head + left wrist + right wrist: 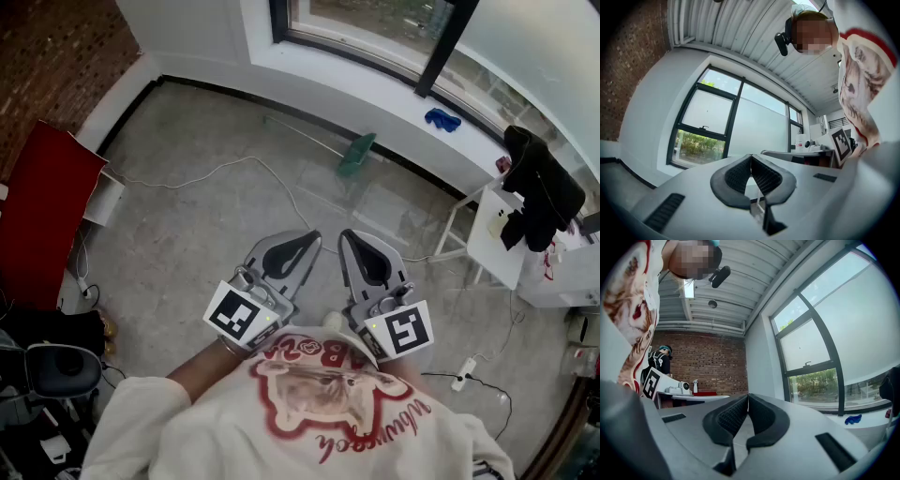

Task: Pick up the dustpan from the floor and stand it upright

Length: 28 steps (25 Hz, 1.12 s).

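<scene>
The green dustpan [357, 155] lies on the concrete floor by the base of the window wall, its thin long handle [300, 133] running off to the left along the floor. Both grippers are held close to the person's chest, side by side and level, well short of the dustpan. My left gripper [313, 241] is shut with nothing in it; its ribbed pads [740, 173] meet at the tips. My right gripper [345, 236] is shut and empty too, pads [761, 414] touching at the tip. Neither gripper view shows the dustpan, only window and wall.
A red panel [42, 211] leans at the left, and a white cable [211, 169] trails over the floor. At the right stands a white table [495, 230] with a black garment [542, 187] hung over it. A blue cloth [441, 119] lies on the sill. A power strip [464, 373] lies near my right.
</scene>
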{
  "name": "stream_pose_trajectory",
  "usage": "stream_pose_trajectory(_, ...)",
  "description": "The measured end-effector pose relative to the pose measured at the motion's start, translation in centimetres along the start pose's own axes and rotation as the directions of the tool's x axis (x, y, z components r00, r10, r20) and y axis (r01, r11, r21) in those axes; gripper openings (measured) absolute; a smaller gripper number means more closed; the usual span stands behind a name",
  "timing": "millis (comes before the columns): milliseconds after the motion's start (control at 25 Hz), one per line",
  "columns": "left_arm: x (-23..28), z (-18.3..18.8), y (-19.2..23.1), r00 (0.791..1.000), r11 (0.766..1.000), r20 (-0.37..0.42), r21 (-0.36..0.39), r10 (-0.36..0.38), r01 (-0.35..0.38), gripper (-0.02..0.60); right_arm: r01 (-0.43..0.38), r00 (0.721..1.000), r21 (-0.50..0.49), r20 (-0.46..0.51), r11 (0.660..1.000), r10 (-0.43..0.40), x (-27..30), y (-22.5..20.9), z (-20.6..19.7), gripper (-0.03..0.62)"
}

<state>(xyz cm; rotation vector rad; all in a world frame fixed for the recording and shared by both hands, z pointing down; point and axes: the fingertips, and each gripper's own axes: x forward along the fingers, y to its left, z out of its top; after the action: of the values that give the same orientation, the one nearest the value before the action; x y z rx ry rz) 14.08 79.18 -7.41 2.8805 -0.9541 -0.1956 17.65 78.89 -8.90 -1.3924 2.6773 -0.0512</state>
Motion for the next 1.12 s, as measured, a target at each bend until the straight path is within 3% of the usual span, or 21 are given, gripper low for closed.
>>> stream_pose_trajectory(800,-3.2,1.0,3.8,0.998,0.999,0.025,-0.004,0.05,-0.05,0.021,-0.06,0.998,0.0,-0.009,0.998,0.06,2.8,2.6,-0.9,0.025)
stream_pose_trajectory(1120,-6.1,1.7,6.9,0.999,0.999,0.031,0.011,0.037,-0.038,0.02,0.011,1.0,0.044,0.021,0.999,-0.012,6.1,4.7,-1.2,0.025)
